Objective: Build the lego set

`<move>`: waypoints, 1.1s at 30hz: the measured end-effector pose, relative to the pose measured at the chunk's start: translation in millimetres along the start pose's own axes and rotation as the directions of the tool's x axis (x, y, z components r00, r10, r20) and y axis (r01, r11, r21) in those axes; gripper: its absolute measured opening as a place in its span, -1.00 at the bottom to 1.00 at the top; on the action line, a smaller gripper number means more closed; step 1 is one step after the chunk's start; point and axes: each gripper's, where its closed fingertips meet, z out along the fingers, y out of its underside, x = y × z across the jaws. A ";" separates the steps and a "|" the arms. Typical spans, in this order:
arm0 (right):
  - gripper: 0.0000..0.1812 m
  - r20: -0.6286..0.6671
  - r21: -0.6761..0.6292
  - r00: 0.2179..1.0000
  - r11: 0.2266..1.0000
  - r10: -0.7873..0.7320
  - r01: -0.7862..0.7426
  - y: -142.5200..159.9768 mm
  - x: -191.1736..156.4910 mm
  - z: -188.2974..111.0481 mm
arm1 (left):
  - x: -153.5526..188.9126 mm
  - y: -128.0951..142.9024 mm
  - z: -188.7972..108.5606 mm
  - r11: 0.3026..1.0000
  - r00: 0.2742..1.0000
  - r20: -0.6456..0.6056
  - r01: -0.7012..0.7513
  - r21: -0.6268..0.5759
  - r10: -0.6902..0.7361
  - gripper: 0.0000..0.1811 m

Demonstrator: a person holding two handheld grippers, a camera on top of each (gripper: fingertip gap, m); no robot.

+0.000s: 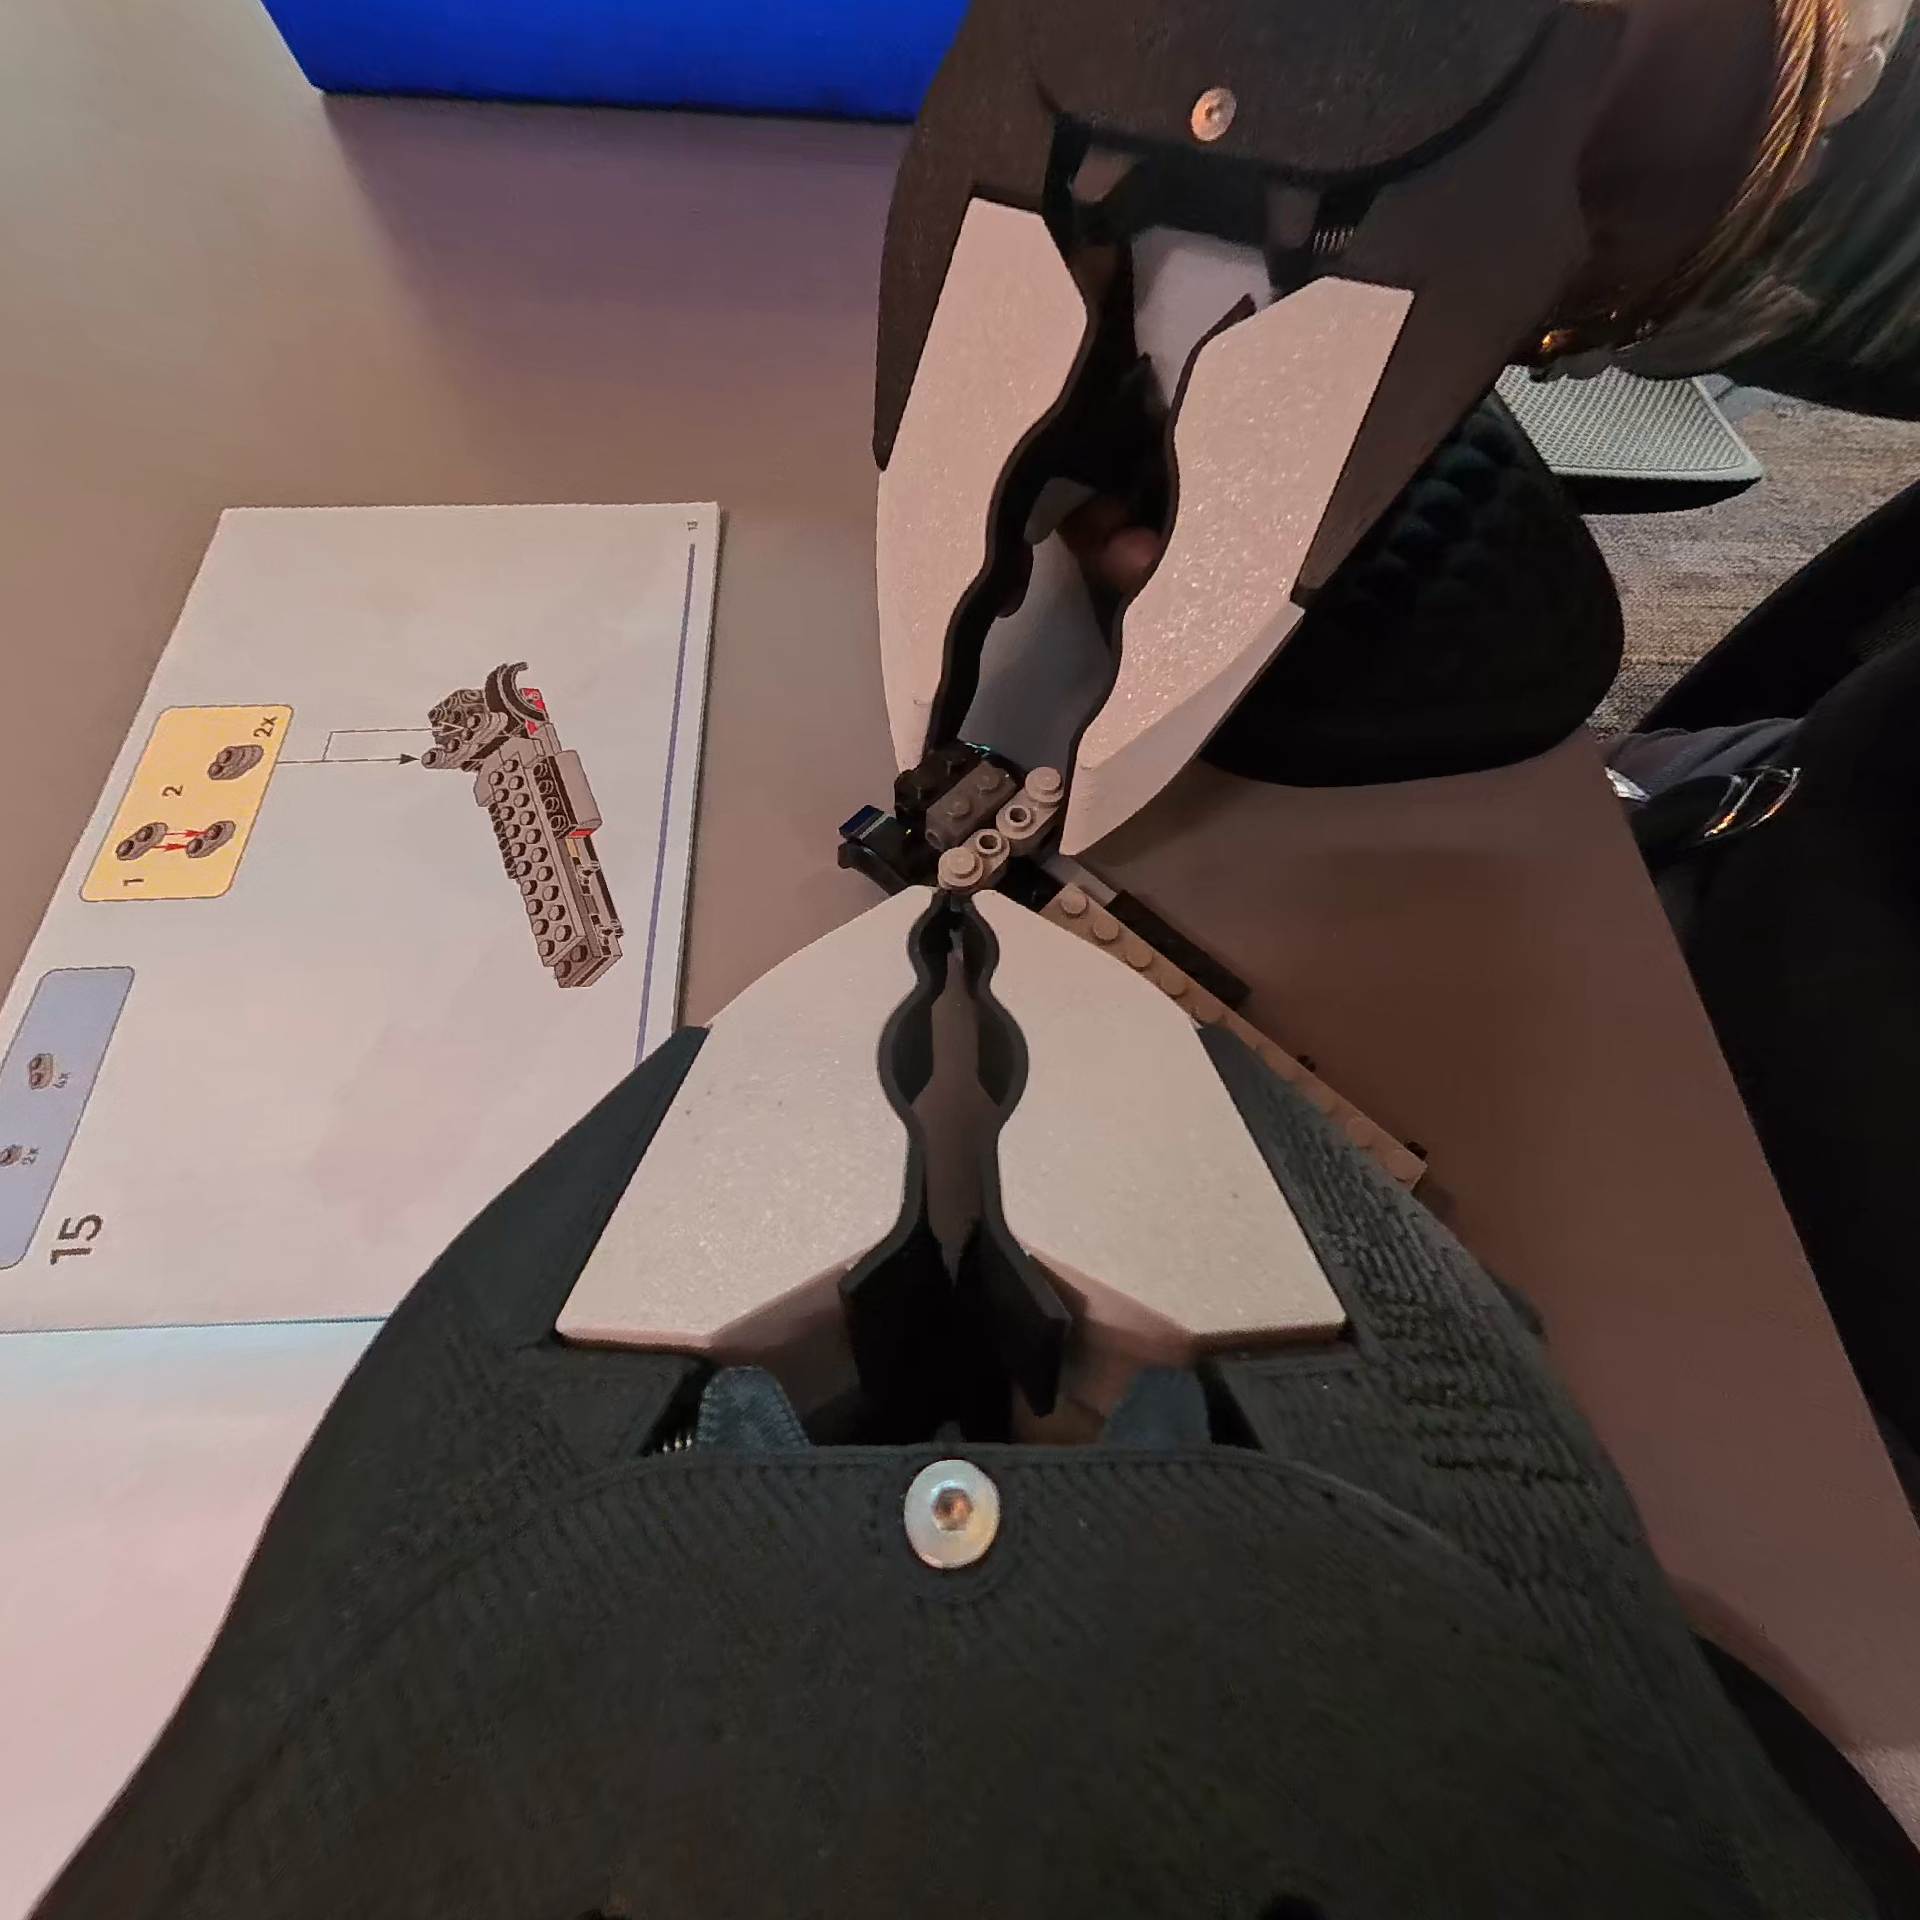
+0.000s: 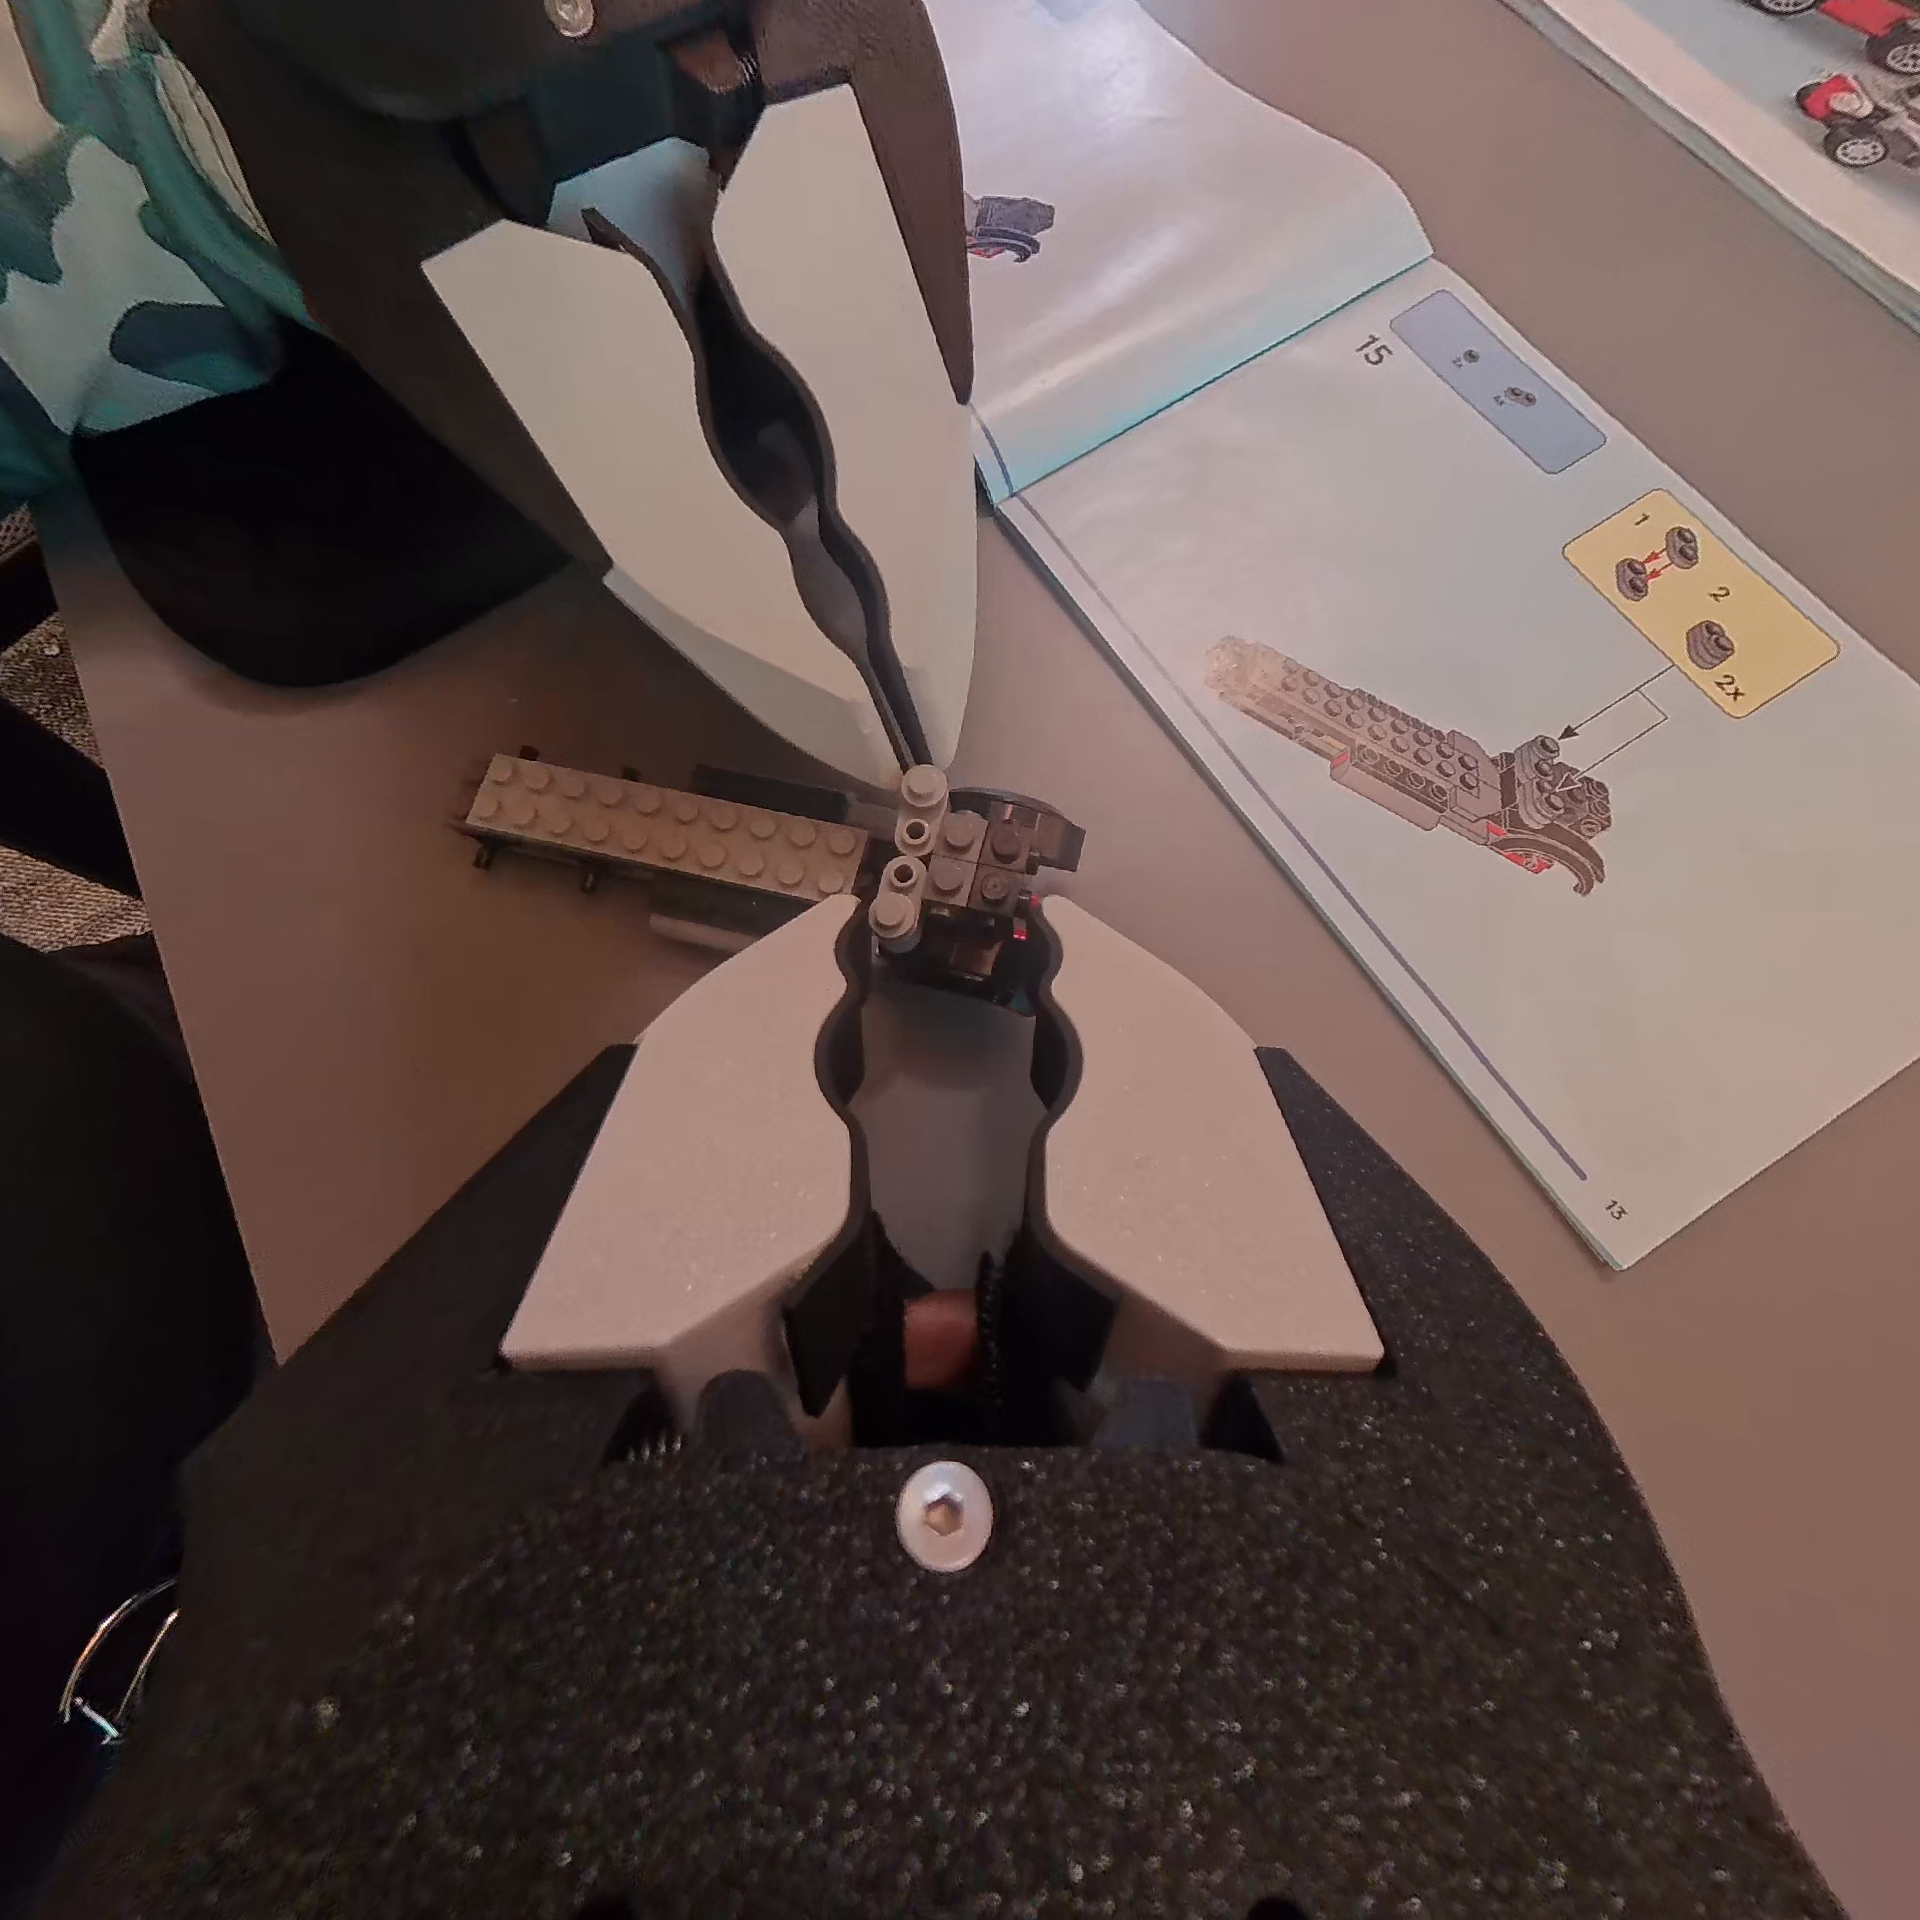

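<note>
A partly built lego model lies on the brown table, with a long grey studded plate (image 2: 665,831) and a black and dark grey front end (image 2: 997,842). My right gripper (image 2: 948,920) is shut on that front end and shows from above in the left wrist view (image 1: 997,764). My left gripper (image 1: 951,906) is shut on a small light grey two-stud piece (image 1: 971,862) and holds it against the side of the front end. A second such piece (image 1: 1029,805) sits beside it. The left gripper also shows in the right wrist view (image 2: 914,764).
An open instruction booklet (image 1: 416,883) lies left of the model and shows in the right wrist view (image 2: 1455,779). A second booklet (image 2: 1766,104) lies beyond it. A blue box (image 1: 623,42) stands at the back. The table edge (image 1: 1621,935) runs close on the right, with a person seated there. Left and right tips are no more than a few centimetres apart. The long grey studded plate (image 2: 665,831) is about equally far from each gripper, around 4 cm.
</note>
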 end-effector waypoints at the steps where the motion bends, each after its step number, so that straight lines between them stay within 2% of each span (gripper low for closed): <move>1: -0.69 0.000 0.000 1.000 1.000 0.000 0.000 0.0 -0.1 0.0 | 0.0 0.0 -0.1 1.000 1.000 -0.001 0.001 0.001 -0.001 -0.97; 27: -0.69 -0.005 -0.003 1.000 1.000 -0.010 0.010 0.1 0.4 -0.1 | -0.8 4.3 3.1 0.999 1.000 0.004 0.021 -0.040 -0.021 -0.97; 30: -0.51 -0.002 -0.015 1.000 1.000 -0.002 0.002 1.6 0.2 -0.4 | 1.4 2.4 1.6 1.000 1.000 -0.006 0.009 -0.023 -0.009 -0.95; 33: -0.50 -0.018 0.009 1.000 1.000 -0.007 0.007 -1.0 1.0 -3.3 | 3.8 -0.1 -0.5 1.000 1.000 -0.018 -0.003 -0.001 0.003 -0.92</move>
